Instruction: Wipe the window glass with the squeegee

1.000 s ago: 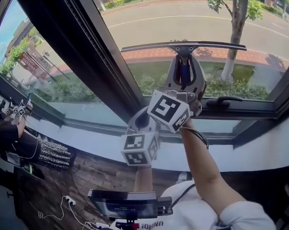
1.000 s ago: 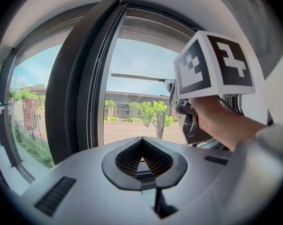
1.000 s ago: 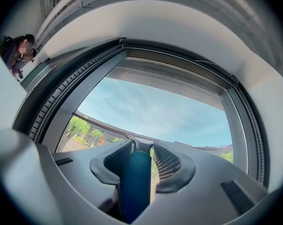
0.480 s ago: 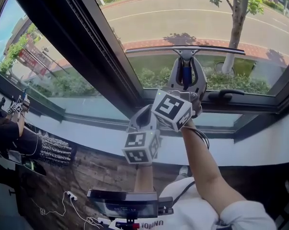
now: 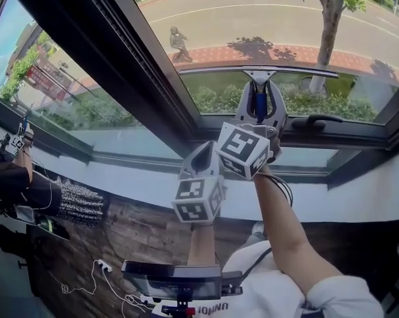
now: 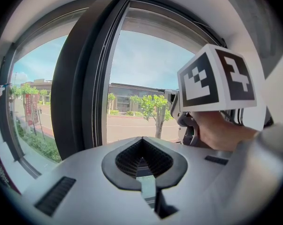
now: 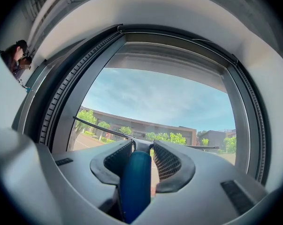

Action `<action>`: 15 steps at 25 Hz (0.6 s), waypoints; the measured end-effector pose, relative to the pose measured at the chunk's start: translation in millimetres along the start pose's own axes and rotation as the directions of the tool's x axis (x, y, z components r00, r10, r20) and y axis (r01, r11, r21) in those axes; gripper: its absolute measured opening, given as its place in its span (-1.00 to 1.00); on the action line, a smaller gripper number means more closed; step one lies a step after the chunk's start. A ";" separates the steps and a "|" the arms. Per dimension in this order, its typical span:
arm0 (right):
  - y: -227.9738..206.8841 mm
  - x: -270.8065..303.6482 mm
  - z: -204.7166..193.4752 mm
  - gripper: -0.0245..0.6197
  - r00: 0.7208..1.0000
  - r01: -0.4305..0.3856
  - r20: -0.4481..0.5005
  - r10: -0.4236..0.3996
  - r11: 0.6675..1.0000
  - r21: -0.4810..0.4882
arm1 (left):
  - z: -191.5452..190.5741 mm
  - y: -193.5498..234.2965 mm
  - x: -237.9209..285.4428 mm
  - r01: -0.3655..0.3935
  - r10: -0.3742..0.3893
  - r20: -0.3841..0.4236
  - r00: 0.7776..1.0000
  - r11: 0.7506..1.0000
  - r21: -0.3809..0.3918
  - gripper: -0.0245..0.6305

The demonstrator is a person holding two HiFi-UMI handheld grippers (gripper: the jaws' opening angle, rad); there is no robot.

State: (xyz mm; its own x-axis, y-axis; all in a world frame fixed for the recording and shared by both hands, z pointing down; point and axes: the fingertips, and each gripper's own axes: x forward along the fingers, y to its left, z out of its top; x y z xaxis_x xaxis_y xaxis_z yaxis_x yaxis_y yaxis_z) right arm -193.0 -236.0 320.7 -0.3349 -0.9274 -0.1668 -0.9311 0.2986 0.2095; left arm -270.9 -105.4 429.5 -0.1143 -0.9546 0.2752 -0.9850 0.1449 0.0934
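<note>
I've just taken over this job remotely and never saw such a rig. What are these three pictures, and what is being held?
No robot here: a person holds a two-jaw gripper in each hand. The head view comes from a camera on the person's head, looking down; the other two ride on the grippers and look along their jaws. The right gripper is shut on the blue handle of the squeegee, whose blade appears to lie on the window glass, low on the pane. The left gripper is shut on nothing, held back nearer the person, off the glass. The marker cubes are parts of the grippers.
</note>
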 end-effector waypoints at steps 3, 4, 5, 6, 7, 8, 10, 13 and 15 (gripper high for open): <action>1.3 -0.6 -10.3 -0.46 1.000 -0.007 -0.019 0.007 1.000 0.003 | -5.0 -1.1 2.6 0.004 -0.004 -0.008 1.000 1.000 -0.004 -0.93; 1.9 -1.1 -13.5 -0.46 1.000 -0.010 -0.026 0.010 1.000 0.005 | -5.0 -1.4 2.9 0.004 -0.004 -0.005 1.000 1.000 -0.007 -0.93; 2.5 -1.8 -16.2 -0.46 0.999 -0.013 -0.031 0.013 1.000 0.005 | -6.5 -1.6 3.1 0.004 -0.004 -0.008 1.000 1.000 -0.009 -0.93; 3.1 -2.4 -18.4 -0.46 0.999 -0.016 -0.036 0.016 1.000 0.001 | -9.2 -1.6 3.1 0.005 -0.005 -0.015 1.000 1.000 -0.010 -0.93; 3.6 -3.1 -20.4 -0.46 0.999 -0.019 -0.040 0.019 1.000 -0.002 | -10.8 -1.6 3.0 0.005 -0.005 -0.018 1.000 1.000 -0.012 -0.93; 4.1 -3.8 -22.7 -0.46 0.999 -0.022 -0.047 0.022 1.000 -0.003 | -11.3 -1.5 2.9 0.003 -0.003 -0.018 1.000 1.000 -0.015 -0.93; 5.8 -5.3 -29.3 -0.46 0.997 -0.026 -0.066 0.027 1.000 0.006 | -15.5 -1.6 2.4 0.006 -0.007 -0.027 1.000 1.000 -0.019 -0.93; 8.0 -6.9 -38.6 -0.46 0.996 -0.032 -0.085 0.033 0.999 0.014 | -21.8 -2.5 2.6 0.014 -0.015 -0.034 0.999 1.000 -0.023 -0.93; 8.4 -7.7 -43.4 -0.46 0.995 -0.037 -0.094 0.038 0.999 0.018 | -23.5 -3.0 3.4 0.012 -0.013 -0.032 0.999 0.999 -0.032 -0.93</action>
State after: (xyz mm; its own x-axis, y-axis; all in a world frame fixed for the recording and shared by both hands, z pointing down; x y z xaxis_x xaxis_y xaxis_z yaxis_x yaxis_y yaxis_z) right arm -191.9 -236.1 365.5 -0.3552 -0.9324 -0.0673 -0.9206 0.3364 0.1985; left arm -265.4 -102.9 452.6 -0.0974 -0.9476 0.3043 -0.9817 0.1418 0.1272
